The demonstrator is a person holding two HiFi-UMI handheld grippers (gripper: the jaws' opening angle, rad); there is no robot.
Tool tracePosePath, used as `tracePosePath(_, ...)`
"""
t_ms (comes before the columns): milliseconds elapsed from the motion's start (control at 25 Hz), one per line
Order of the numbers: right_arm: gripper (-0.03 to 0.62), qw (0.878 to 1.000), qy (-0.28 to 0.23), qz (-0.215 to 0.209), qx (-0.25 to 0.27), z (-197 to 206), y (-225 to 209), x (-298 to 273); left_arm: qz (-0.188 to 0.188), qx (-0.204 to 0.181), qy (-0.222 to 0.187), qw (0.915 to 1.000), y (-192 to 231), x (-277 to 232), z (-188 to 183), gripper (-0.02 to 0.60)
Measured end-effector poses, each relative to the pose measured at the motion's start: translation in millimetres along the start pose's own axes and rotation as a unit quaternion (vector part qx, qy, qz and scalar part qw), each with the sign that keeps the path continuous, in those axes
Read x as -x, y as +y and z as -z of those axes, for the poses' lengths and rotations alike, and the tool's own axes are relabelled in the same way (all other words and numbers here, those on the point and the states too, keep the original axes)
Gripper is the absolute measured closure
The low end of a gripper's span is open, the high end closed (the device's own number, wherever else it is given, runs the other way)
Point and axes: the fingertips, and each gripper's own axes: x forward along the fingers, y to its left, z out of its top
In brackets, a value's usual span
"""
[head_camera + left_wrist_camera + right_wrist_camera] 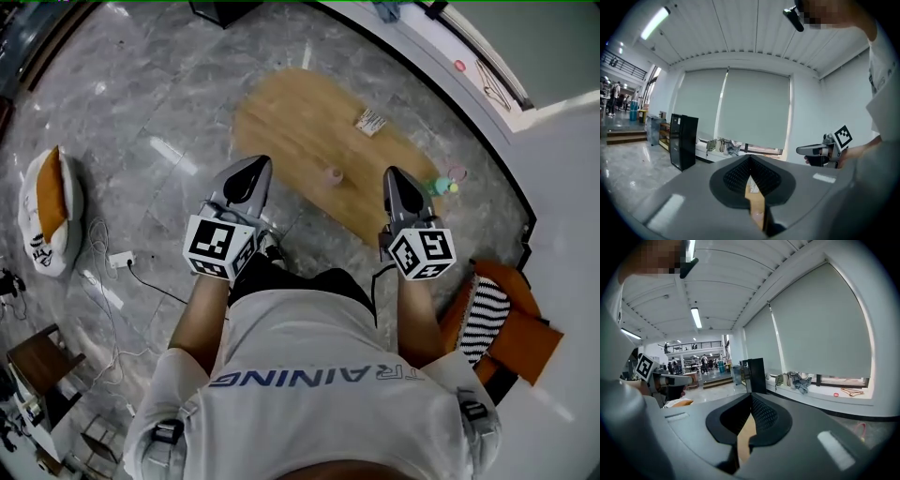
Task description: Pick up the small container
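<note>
We are starting the reach, holding left gripper (253, 170) and right gripper (397, 178) closed and empty above the near edge of the worktop (286, 117). The container (333, 174) is sitting mid-worktop, untouched; next we are probably opening one gripper and lowering around it.

Open office hall — marble floor (141, 112), roller blinds (754, 108).

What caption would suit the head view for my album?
A person aims the left hand-held gripper and right hand-held gripper toward a small pink container on a wooden table.
</note>
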Motion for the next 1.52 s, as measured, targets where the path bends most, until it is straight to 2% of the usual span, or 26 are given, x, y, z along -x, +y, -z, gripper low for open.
tracePosePath(160,0.579,1.000,0.008,0.025,0.000,-0.6,-5.7,-22.0,0.021,0.012,0.011,0.9997,21.7,-26.5,3.7,0.581)
tracePosePath(320,0.579,0.999,0.014,0.033,-0.001,-3.0,-20.5,-29.4,0.029,0.020,0.021,0.9992,21.5,-43.5,8.0,0.581)
tracePosePath(520,0.579,1.000,0.009,0.022,-0.011,-3.9,-44.4,-36.6,0.015,0.016,0.025,0.9994,11.3,-65.6,3.0,0.581)
tracePosePath(920,0.579,0.999,0.007,0.017,-0.039,3.5,-94.4,-27.0,0.012,-0.001,0.044,0.9990,-28.7,-96.3,3.0,0.581)
tracePosePath(1240,0.579,0.998,0.041,0.014,-0.048,36.2,-113.8,-39.0,0.021,0.002,0.074,0.9970,-37.5,-120.9,35.3,0.581)
tracePosePath(1520,0.579,0.995,0.076,0.004,-0.057,77.2,-118.4,-63.1,0.011,0.024,0.113,0.9933,-23.0,-129.6,84.9,0.581)
